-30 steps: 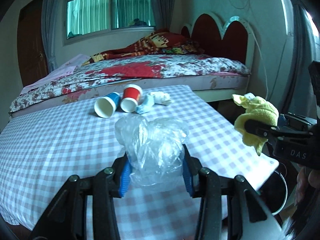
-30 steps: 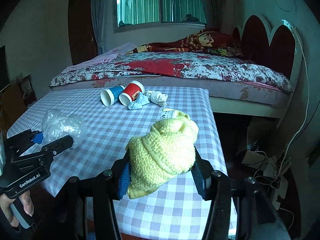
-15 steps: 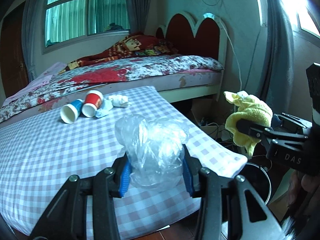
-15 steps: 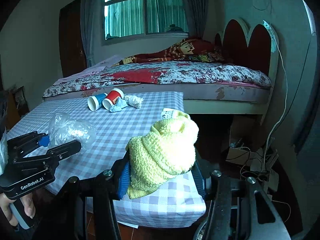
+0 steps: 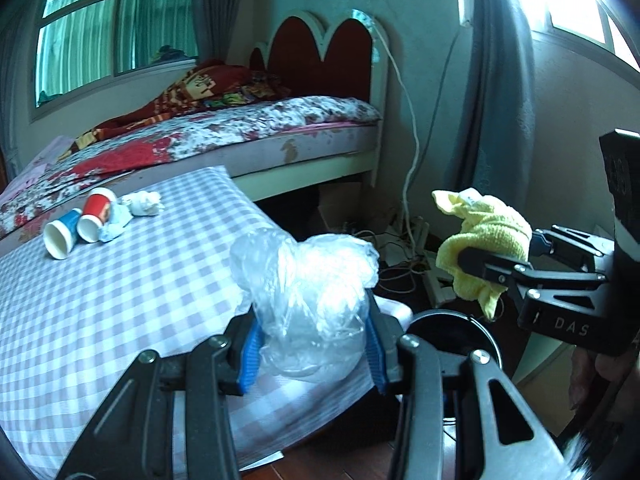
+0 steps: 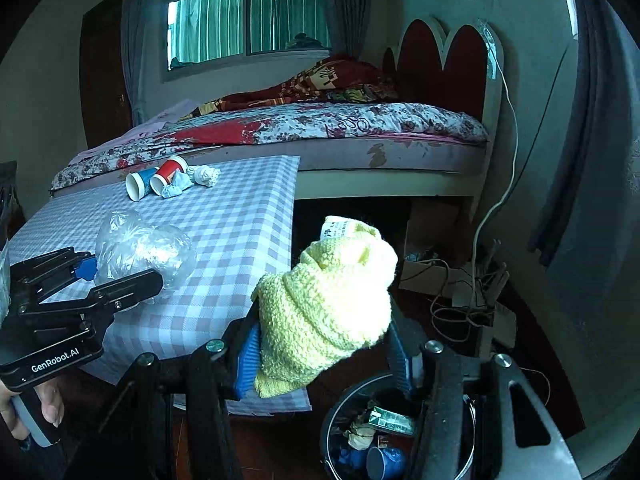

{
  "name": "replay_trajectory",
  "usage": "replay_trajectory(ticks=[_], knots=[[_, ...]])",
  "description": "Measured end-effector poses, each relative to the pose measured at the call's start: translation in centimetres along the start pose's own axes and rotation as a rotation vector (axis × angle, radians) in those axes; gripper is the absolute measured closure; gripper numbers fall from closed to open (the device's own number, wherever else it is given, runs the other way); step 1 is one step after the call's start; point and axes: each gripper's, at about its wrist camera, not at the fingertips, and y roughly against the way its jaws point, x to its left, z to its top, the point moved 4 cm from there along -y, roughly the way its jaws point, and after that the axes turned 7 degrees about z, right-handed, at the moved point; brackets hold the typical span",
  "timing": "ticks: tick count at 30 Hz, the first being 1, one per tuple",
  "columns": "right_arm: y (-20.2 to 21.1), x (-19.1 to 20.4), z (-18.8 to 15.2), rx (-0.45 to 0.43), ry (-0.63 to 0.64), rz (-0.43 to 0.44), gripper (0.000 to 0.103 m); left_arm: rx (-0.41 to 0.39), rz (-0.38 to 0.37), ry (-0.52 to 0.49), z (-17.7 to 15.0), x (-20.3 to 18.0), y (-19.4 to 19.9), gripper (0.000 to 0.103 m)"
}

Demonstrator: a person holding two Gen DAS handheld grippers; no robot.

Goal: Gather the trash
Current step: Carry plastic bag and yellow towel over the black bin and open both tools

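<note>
Right wrist view: right gripper point(image 6: 322, 344) clamps yellow cloth point(image 6: 326, 304), hiding half the bin point(image 6: 340, 432); left gripper point(image 5: 312, 344) clamps plastic bag point(image 5: 308, 300).

bed point(image 6: 320, 128), curtained window point(image 6: 248, 16), checked table point(image 5: 100, 300)

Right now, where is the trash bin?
The trash bin sits on the floor just past the checked table's near corner, at the bottom of the right wrist view under the yellow cloth.

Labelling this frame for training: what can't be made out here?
- Trash bin contents: right wrist view, mostly hidden behind the right gripper.
- Tag text on the yellow cloth: too small.
- Bin in the left wrist view: covered by the left gripper frame.
</note>
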Motion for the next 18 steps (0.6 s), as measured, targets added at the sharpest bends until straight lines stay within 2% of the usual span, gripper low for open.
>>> replay_trajectory(ticks=[12,18], knots=[[2.3,-6.5,-5.1,0.068,-0.083,-0.082,0.048,0.063,-0.140,-0.096,-1.4,-8.1,-2.1,0.059],[2.7,-9.0,-7.5,0.102,-0.117,-0.115,0.048,0.090,-0.195,-0.126,-2.2,-10.8,-2.9,0.059]])
